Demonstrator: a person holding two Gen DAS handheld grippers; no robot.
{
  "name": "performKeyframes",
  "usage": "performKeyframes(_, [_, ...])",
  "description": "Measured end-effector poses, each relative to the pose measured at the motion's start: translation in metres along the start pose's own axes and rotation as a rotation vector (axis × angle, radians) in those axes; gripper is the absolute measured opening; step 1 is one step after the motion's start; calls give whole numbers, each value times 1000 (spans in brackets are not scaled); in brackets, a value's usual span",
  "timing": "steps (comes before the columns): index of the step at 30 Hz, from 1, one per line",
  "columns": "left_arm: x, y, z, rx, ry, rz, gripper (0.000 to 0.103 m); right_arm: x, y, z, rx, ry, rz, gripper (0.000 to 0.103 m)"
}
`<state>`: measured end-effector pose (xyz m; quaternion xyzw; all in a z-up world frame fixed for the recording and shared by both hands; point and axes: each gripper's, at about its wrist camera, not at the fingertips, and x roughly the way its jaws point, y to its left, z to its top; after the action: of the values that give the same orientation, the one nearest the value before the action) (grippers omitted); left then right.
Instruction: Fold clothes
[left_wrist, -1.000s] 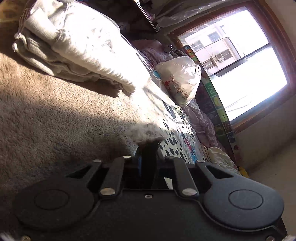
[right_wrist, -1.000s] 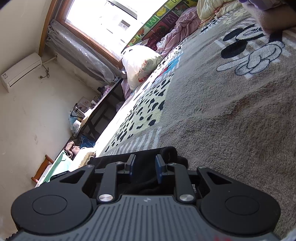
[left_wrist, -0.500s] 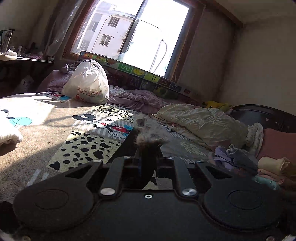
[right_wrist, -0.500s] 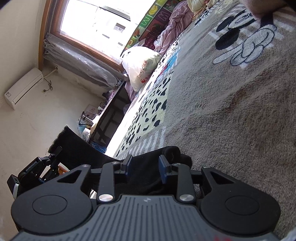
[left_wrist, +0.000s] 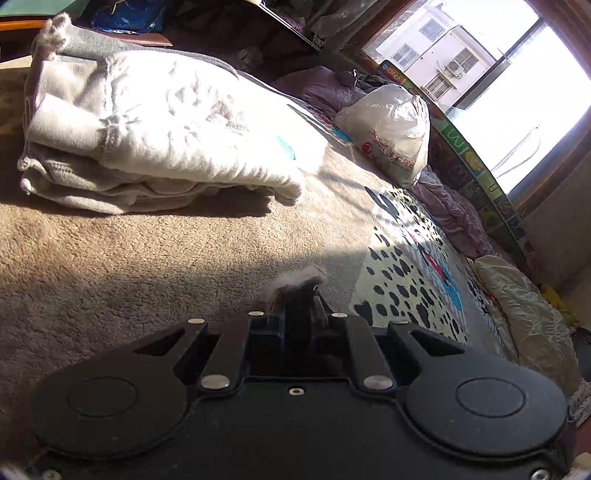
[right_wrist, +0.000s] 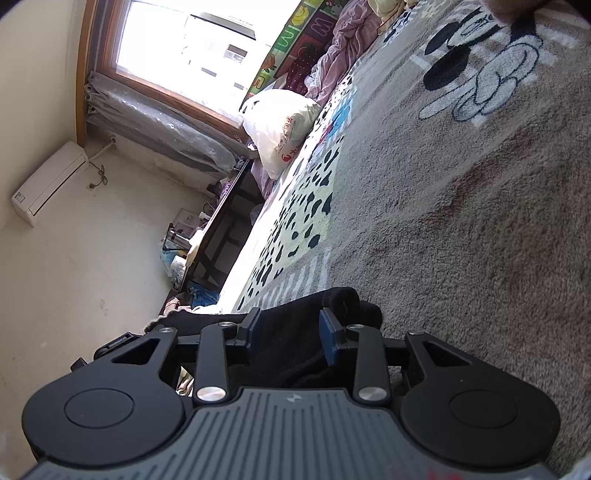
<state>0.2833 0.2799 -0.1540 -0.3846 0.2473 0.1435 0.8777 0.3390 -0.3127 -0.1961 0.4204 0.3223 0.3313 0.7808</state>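
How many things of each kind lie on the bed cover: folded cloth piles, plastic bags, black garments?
Folded pale cloth pile: 1
White plastic bag: 1
Black garment, between the right gripper's fingers: 1
Total: 3

the left gripper (left_wrist: 299, 306) fills the bottom of its frame as a glossy black body: two round lobes at lower left and lower right, each with a recessed disc, and two flat black link arms pinned with silver rivets. a small screw sits at centre. the right gripper (right_wrist: 291, 332) has the same black lobes and riveted links, plus a grey ribbed plate at bottom centre and blue pads (right_wrist: 330, 341) on its fingers.
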Motion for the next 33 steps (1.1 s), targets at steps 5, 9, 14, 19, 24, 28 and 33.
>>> performKeyframes(5, [0,32,-10,-135,-6,-126,11,4,-1,-1,-18,3,-11,26])
performKeyframes(9, [-3,39,-9,-175,5,-158,11,5,-1,-3,-31,3,-16,25])
performKeyframes(14, [-20,26,-5,-148,-15,-185,10,5,-3,-4,-26,2,-11,23])
performKeyframes(19, [-60,-37,-5,62,-113,-258,10,4,-4,-3,-11,1,-5,23])
performKeyframes(24, [-92,-140,-38,417,-159,-386,10,1,-4,-3,18,-1,12,28])
performKeyframes(28, [-103,-217,-104,736,-118,-457,10,-1,-7,-2,55,-8,31,32])
performKeyframes(33, [-91,-243,-147,763,-71,-447,10,-7,-18,-1,158,-35,88,36])
